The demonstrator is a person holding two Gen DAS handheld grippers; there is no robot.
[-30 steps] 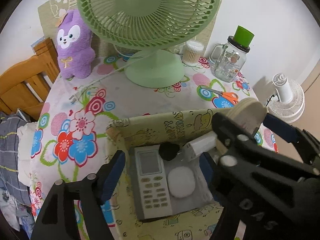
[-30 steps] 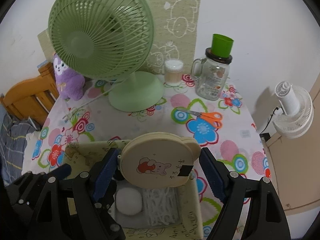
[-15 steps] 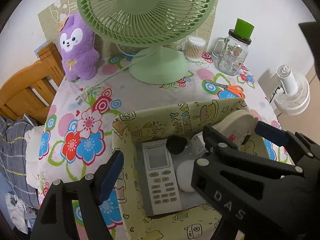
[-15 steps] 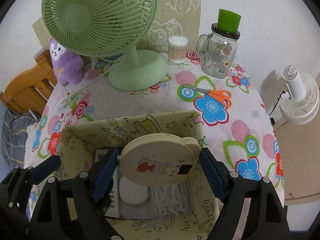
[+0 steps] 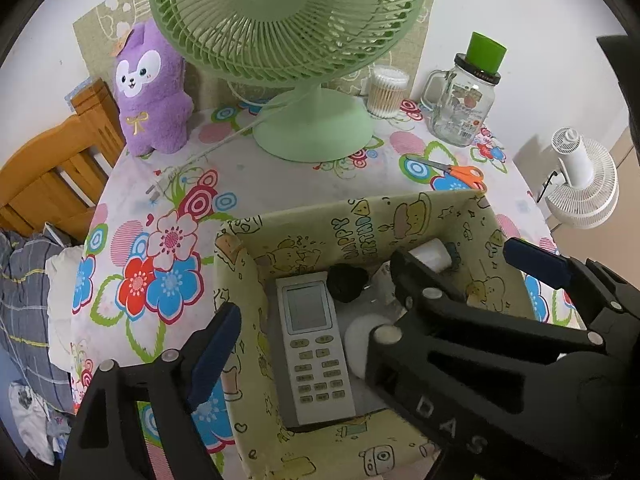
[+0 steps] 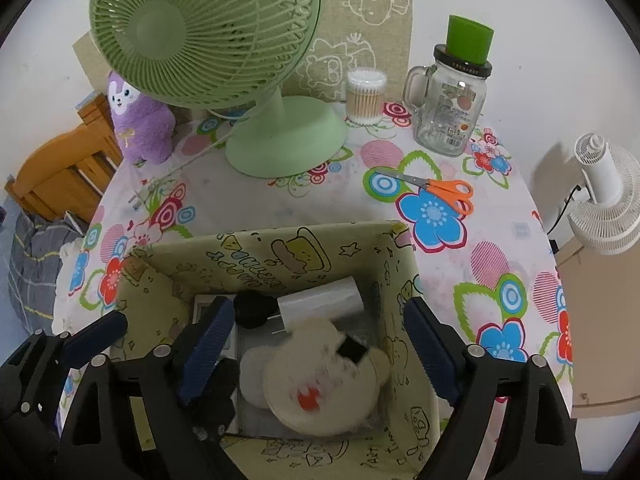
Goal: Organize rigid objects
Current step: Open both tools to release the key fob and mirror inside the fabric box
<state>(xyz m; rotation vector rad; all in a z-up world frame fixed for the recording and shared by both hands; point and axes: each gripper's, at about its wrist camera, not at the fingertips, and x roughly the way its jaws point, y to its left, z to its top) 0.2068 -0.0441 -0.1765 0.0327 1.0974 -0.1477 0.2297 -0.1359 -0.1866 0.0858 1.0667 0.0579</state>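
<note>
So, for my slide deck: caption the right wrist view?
Open right gripper above the fabric bin, the blurred cream bear-shaped case lying inside among stored items.

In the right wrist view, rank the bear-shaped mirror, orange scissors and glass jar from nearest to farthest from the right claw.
From the right claw:
1. Bear-shaped mirror, blurred, in the box between the fingers.
2. Orange scissors, on the tablecloth beyond the box, to the right.
3. Glass jar, far right by the wall.

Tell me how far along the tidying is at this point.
Done: the storage box already holds a remote control, a white charger, a black object and a round white item. In hand: nothing; the right gripper is open above the box, and the bear-shaped mirror, blurred, lies loose inside. The left gripper is open too. Possibly left: the scissors on the tablecloth.
</note>
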